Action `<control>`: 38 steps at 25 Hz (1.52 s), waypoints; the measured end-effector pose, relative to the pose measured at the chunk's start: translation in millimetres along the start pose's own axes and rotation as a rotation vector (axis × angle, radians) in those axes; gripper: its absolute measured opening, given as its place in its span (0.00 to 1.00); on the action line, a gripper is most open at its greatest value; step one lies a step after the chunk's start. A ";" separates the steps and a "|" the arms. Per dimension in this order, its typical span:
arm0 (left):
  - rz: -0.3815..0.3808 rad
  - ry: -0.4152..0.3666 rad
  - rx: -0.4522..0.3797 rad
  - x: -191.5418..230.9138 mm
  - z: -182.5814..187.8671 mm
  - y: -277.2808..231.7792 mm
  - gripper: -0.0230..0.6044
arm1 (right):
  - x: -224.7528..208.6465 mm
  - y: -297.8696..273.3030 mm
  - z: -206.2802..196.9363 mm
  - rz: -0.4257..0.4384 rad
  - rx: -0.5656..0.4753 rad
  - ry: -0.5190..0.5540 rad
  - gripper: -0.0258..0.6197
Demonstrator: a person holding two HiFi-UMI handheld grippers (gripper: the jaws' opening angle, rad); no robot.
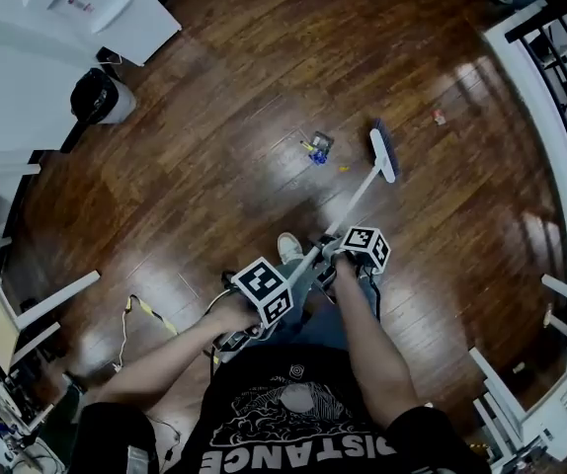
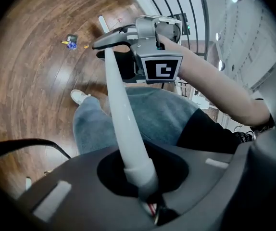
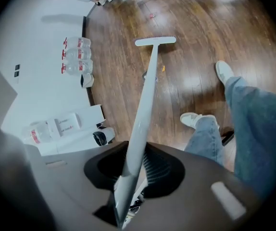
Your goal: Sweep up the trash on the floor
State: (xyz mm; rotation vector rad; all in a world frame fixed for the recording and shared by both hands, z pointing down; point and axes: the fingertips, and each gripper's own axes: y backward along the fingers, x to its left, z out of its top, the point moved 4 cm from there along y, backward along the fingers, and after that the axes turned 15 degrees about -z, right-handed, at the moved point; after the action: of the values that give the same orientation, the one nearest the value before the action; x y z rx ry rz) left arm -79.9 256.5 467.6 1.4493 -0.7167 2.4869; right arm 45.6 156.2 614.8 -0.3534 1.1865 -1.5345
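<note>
- The sweeping is judged to be at an early stage: three bits of trash are seen loose on the wooden floor, and no gathered pile or dustpan is seen.
- A crumpled blue and yellow wrapper is found near the middle of the floor, with a small orange scrap just to its right.
- A pink scrap is set apart, farther away and to the right, toward the white railing.
- The left gripper is clamped on the near, upper end of the white broom handle.
- The right gripper is closed round the same handle a little farther down, so the broom is carried by both.
- The broom head is held out in front of the person's shoes, well beyond both grippers and just right of the orange scrap.
- Whether the bristles are pressed to the floor cannot be told.
- A leftward stroke would be needed for the wrapper and orange scrap, and the pink scrap would have to be fetched separately.
</note>
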 end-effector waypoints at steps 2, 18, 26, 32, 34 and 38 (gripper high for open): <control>0.022 -0.039 0.013 -11.5 23.3 -7.0 0.08 | -8.6 22.4 25.3 0.001 -0.028 -0.004 0.17; -0.088 -0.071 -0.068 -114.3 326.1 -75.9 0.08 | -56.9 148.8 323.2 -0.092 -0.085 0.039 0.17; -0.209 -0.012 -0.113 -126.4 451.8 -83.5 0.07 | -63.8 161.3 446.2 -0.188 -0.070 0.054 0.17; -0.262 0.087 -0.118 -119.0 476.6 -87.7 0.06 | -75.0 139.9 468.3 -0.238 -0.004 0.069 0.17; -0.231 0.103 -0.109 -110.9 466.0 -87.0 0.05 | -74.9 130.8 459.0 -0.232 0.015 0.074 0.17; -0.184 0.123 -0.080 -94.6 430.7 -87.7 0.05 | -75.5 111.5 424.5 -0.218 0.047 0.079 0.17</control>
State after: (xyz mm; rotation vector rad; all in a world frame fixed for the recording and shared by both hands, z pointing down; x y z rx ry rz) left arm 333.8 131.1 591.2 1.2615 -0.6223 2.3559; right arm 452.4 27.9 742.8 -0.4047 1.2018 -1.7765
